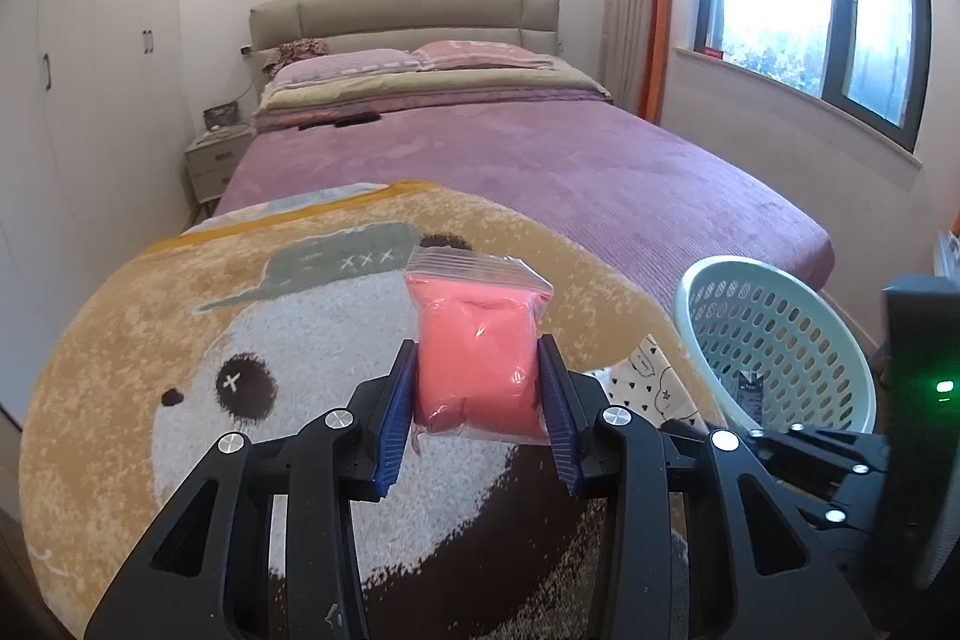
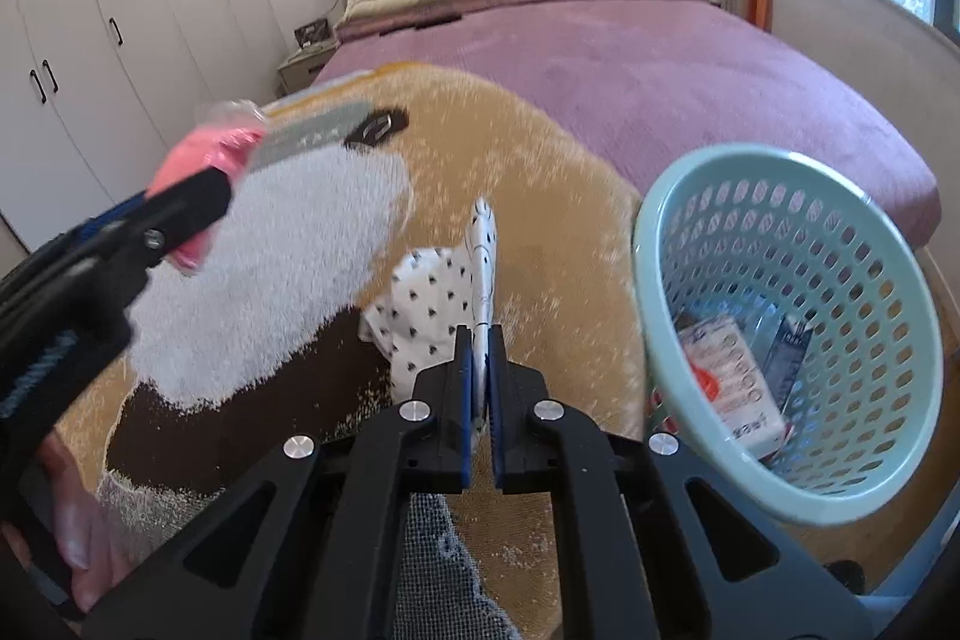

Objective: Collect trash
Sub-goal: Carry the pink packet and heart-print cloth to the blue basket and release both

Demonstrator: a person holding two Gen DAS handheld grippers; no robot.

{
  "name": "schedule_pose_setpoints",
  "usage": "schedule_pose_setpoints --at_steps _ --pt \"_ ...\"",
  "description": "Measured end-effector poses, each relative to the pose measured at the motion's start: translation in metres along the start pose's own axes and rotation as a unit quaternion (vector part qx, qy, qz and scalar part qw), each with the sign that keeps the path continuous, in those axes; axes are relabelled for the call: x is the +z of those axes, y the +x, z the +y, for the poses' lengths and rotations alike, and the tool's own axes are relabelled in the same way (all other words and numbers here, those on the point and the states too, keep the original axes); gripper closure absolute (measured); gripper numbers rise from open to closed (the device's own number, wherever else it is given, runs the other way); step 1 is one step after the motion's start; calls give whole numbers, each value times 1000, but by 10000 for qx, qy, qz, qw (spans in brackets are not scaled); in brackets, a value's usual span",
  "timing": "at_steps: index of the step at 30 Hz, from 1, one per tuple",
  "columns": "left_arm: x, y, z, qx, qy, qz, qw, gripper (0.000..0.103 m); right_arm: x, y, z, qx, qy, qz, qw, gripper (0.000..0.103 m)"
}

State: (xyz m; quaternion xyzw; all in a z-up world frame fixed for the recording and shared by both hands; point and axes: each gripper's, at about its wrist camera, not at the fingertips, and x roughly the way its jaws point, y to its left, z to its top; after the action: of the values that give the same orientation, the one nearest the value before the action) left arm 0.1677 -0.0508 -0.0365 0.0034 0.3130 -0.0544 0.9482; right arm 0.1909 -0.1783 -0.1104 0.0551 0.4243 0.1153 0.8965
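- The pink pouch (image 1: 480, 358), a clear zip bag stuffed with something soft and coral-coloured, looked light and squashy; its film seemed slick, so a squeeze across the plump middle suited it better than the thin sealed top.
- The left gripper (image 1: 480, 400) had it exactly there: jaws partly open, both blue pads pressed into the bulging sides, the pouch lifted clear above the bear-face rug (image 1: 180, 340) spread on the bed (image 1: 600, 172).
- The patterned wrapper (image 2: 483, 256), white with small dark marks, was thin and limp, the sort that folds and flutters; only an edge pinch would hold it.
- The right gripper (image 2: 478, 376) was all but closed on one edge of that wrapper, which stood up as a narrow strip between the pads, while more of the same printed stuff lay crumpled on the rug just beside; whether it was one piece I could not tell through the blur.
- The pale green basket (image 2: 660, 232) stood just right of that gripper, some packets already inside.
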Motion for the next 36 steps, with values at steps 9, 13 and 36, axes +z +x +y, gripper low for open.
schedule_pose_setpoints --at_steps 9,13,36 --pt "-1 -8 2 0 -46 -34 10000 65 0 8 -3 388 130 160 9990 69" --pt "-3 -9 3 14 -39 -43 10000 65 0 9 5 282 -38 144 9995 64" --pt "6 -6 -23 -346 19 -84 9994 65 14 -64 -44 -672 312 -942 9928 94"
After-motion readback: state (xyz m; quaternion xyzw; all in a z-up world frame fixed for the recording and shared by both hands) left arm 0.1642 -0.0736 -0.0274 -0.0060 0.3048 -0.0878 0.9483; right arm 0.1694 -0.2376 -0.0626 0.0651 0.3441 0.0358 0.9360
